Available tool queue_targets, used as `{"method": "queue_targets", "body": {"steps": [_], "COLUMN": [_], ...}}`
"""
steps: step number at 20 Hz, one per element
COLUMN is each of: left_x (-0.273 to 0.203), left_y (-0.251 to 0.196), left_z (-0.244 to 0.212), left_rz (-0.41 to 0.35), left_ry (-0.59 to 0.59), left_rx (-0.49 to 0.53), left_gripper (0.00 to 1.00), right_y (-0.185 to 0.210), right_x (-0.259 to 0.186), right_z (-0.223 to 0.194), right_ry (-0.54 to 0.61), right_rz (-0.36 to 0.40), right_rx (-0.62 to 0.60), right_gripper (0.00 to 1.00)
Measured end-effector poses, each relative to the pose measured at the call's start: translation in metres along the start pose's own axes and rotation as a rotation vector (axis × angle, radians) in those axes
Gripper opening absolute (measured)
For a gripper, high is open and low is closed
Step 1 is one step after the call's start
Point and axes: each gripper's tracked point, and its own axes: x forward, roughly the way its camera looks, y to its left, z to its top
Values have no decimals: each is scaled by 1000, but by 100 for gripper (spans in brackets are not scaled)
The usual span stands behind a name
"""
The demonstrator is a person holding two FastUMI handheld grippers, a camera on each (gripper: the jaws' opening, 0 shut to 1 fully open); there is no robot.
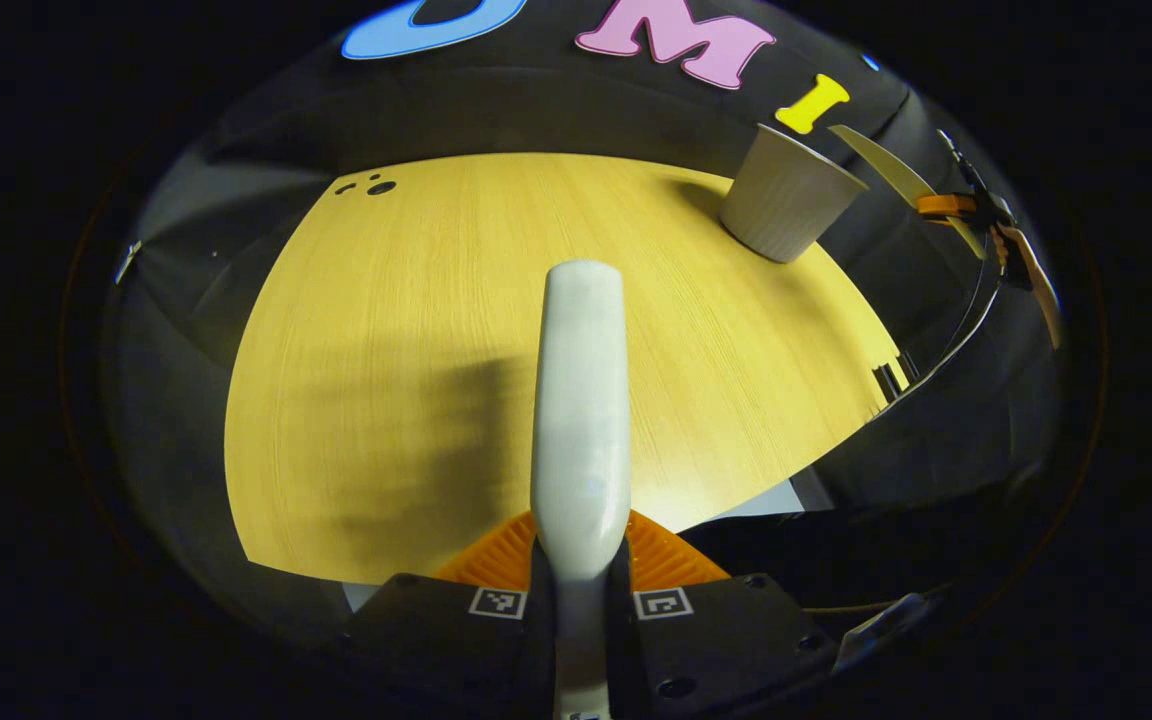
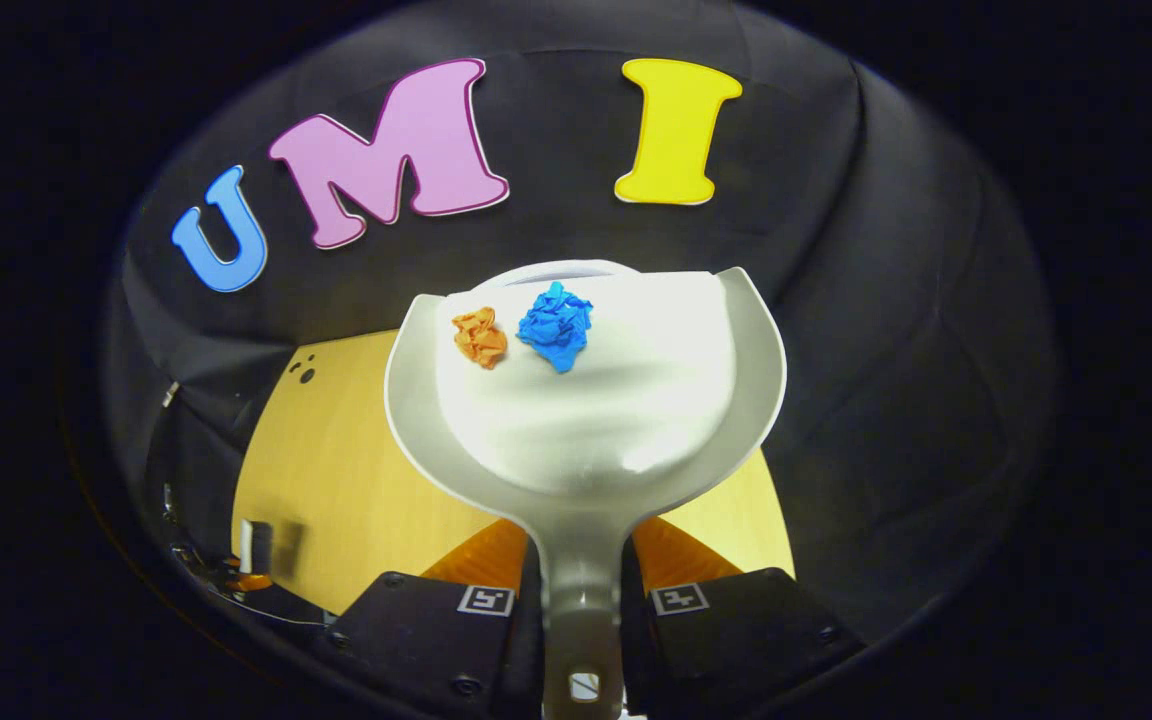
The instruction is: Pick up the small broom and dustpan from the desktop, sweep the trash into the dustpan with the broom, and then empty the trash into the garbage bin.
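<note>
Paper scraps sit in the dustpan point(image 2: 586, 400): an orange wad point(image 2: 480, 337) and a blue wad point(image 2: 556, 326), just beside each other near the pan's far edge. In the right gripper view the right gripper point(image 2: 581, 610) has its jaws closed on the dustpan's handle, and the pan is held up above the wooden bench point(image 2: 336, 480).

In the left gripper view the left gripper point(image 1: 581, 600) has its jaws clamped on the pale handle of the broom point(image 1: 581, 400), which runs straight forward over the bench point(image 1: 386, 350). A pale garbage bin point(image 1: 786, 195) stands tilted in the picture at the bench's far right corner, and the dustpan's edge point(image 1: 891, 165) shows just beyond it.
</note>
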Motion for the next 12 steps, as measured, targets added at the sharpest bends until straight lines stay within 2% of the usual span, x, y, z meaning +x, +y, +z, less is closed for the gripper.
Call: {"method": "queue_targets", "body": {"steps": [3, 4, 5, 9, 12], "left_x": [0, 1, 1, 6, 8], "left_y": [5, 6, 8, 15, 19], "left_z": [8, 10, 13, 22, 26], "left_rz": [11, 14, 18, 33, 42], "left_ry": [-5, -6, -9, -14, -16], "left_rx": [-17, -21, -22, -38, -45], "left_gripper": [25, 25, 25, 25, 25], "right_y": [-6, -6, -6, -22, -26], "right_x": [25, 33, 39, 59, 71], "right_z": [33, 40, 45, 60, 60], "right_ry": [-42, -44, -43, -70, -73], "right_rz": [-71, -82, -93, -251, -324], "right_rx": [-40, -56, -76, -305, -437], "right_gripper": [35, 39, 35, 35, 35]}}
